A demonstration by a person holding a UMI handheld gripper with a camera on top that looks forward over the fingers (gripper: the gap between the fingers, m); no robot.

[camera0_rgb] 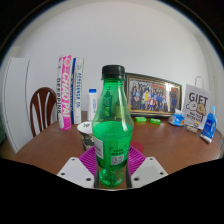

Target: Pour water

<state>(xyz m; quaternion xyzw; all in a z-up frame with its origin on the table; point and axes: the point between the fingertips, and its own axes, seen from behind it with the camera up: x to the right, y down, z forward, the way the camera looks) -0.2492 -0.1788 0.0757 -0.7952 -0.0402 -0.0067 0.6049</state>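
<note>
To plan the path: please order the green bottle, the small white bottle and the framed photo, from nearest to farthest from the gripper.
1. Green bottle: between the gripper fingers.
2. Small white bottle: beyond, slightly left.
3. Framed photo: farthest, behind right, by the wall.

One green bottle (113, 130) (capped), two books (68, 92)

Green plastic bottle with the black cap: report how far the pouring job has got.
Done: the fingers are closed on the green plastic bottle with the black cap, pink pads against its sides. In hand: the bottle is held upright above the brown wooden table. Left: the cap is still on, no tilt has begun, and no cup to receive water is visible.
</note>
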